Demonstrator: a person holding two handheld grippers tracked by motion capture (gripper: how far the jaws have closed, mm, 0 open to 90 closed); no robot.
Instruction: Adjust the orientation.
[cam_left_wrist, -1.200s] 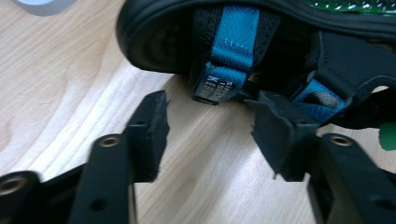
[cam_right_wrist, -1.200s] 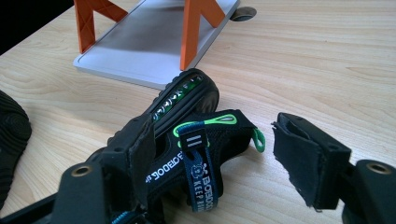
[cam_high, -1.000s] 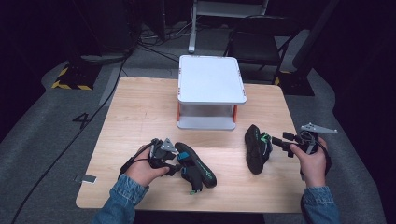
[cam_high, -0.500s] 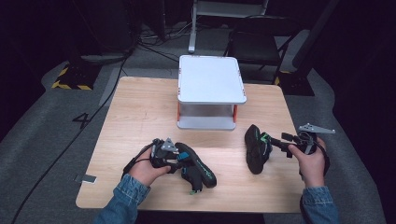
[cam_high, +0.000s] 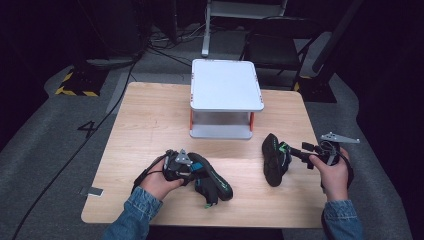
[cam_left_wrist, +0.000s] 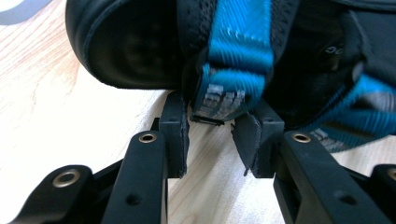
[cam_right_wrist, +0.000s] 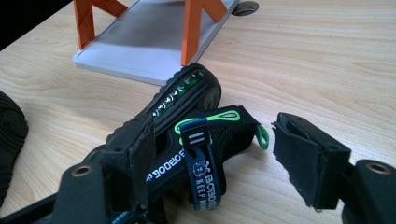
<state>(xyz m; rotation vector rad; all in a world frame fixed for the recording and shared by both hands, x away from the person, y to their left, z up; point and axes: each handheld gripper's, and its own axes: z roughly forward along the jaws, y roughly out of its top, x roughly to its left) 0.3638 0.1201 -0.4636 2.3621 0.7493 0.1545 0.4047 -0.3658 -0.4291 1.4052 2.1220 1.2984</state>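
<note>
As the left gripper (cam_left_wrist: 210, 135), its jaws just closing, straddles the blue strap (cam_left_wrist: 233, 60) of one sandal (cam_high: 212, 182) on the table (cam_high: 150, 115), the right gripper (cam_right_wrist: 210, 158) stands spread around the other sandal (cam_right_wrist: 187, 121).

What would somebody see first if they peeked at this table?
Probably the two dark sandals on the wooden table: the blue-strapped sandal at the left gripper, whose jaws have just been closing around its strap, and the green-trimmed sandal lying between the open jaws of the right gripper. Behind them, mid-table, stands a white shelf on orange legs.
</note>
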